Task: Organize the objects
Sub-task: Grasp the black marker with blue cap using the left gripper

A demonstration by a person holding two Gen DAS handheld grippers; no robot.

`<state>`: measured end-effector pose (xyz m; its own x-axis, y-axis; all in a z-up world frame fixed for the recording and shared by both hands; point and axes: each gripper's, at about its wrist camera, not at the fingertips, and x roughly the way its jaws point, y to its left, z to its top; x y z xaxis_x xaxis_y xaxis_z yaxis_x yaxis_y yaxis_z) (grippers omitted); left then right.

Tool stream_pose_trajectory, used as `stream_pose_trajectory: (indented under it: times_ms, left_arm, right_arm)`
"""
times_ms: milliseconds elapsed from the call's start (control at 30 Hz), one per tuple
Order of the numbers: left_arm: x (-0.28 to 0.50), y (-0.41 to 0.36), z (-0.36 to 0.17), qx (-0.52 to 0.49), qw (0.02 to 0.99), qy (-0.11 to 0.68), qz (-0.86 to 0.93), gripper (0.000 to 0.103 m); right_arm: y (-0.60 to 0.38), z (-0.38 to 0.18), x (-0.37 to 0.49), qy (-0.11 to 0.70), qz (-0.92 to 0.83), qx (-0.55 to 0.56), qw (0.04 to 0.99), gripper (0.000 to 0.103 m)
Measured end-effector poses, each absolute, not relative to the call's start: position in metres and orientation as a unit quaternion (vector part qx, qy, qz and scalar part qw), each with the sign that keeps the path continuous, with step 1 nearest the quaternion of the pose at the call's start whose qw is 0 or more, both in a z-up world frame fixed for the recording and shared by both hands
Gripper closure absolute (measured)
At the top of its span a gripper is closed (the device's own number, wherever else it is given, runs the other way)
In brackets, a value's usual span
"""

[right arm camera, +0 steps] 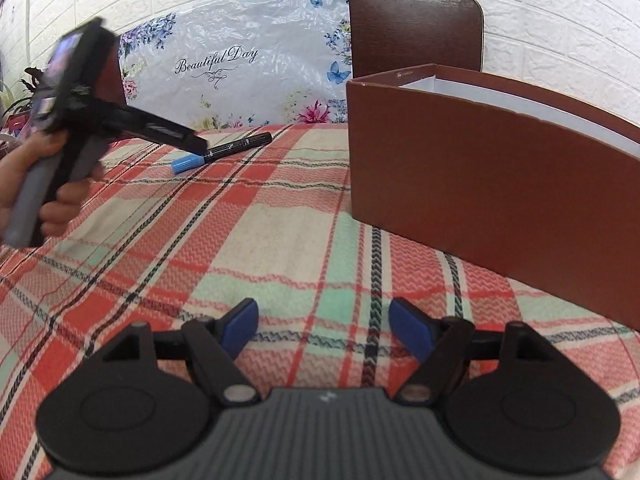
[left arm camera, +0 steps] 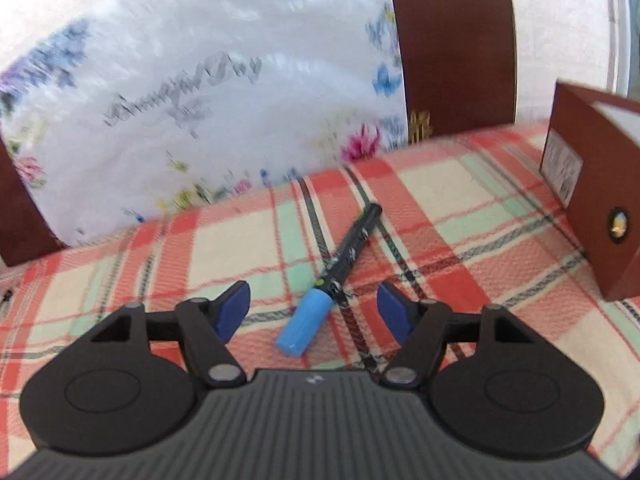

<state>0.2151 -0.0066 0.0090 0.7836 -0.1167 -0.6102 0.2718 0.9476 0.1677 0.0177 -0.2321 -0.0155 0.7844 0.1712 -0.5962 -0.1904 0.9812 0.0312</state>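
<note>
Left wrist view: left gripper (left arm camera: 313, 307) fingers apart, straddling blue cap of black marker pen (left arm camera: 334, 280) (untouched) on plaid tablecloth (left arm camera: 460, 208) near far edge. Right gripper (right arm camera: 323, 327) fingers apart, empty; brown cardboard box (right arm camera: 480, 168) rightward.

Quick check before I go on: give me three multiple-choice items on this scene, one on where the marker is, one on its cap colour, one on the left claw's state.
1. Where does the marker lie?
A. on the plaid tablecloth
B. inside the brown box
C. on the chair

2. What colour is the marker's cap?
A. red
B. blue
C. green

3. How is the left claw?
A. shut on the marker
B. open, the cap between its fingers
C. shut on nothing

Answers: 1 A, the marker lies flat on the cloth, left of the box; 2 B, the cap is light blue; 3 B, both pads stand clear of the cap.
</note>
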Motion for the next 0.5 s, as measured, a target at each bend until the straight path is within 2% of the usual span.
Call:
stream_pose_trajectory:
  times_ms: [33, 67, 100, 133, 367, 433, 467, 500]
  left_arm:
    - [0.225, -0.008, 0.002, 0.121, 0.927, 0.339, -0.105, 0.065]
    - [0.225, -0.007, 0.002, 0.104, 0.931, 0.335, -0.106, 0.071]
    - [0.224, -0.005, 0.003, 0.085, 0.929, 0.343, -0.113, 0.081]
    - [0.221, -0.004, 0.005, 0.072, 0.927, 0.349, -0.113, 0.084]
    - [0.129, -0.004, 0.001, -0.021, 0.905, 0.384, -0.179, 0.084]
    - [0.096, -0.008, -0.001, -0.041, 0.899, 0.393, -0.192, 0.08]
    - [0.08, -0.012, -0.001, -0.044, 0.895, 0.397, -0.198, 0.074]
    - [0.067, -0.016, 0.001, -0.043, 0.89, 0.402, -0.21, 0.053]
  right_arm:
    - [-0.232, -0.016, 0.018, 0.314, 0.096, -0.016, 0.944, 0.027]
    - [-0.232, -0.016, 0.018, 0.314, 0.096, -0.015, 0.944, 0.027]
    - [-0.231, -0.016, 0.018, 0.314, 0.095, -0.015, 0.944, 0.027]
    - [-0.231, -0.016, 0.017, 0.314, 0.096, -0.014, 0.945, 0.027]
    - [-0.231, -0.016, 0.017, 0.312, 0.099, -0.014, 0.945, 0.026]
    - [-0.23, -0.015, 0.016, 0.312, 0.104, -0.016, 0.944, 0.025]
    - [-0.23, -0.015, 0.016, 0.313, 0.107, -0.017, 0.944, 0.025]
    - [-0.23, -0.015, 0.016, 0.314, 0.109, -0.019, 0.943, 0.025]
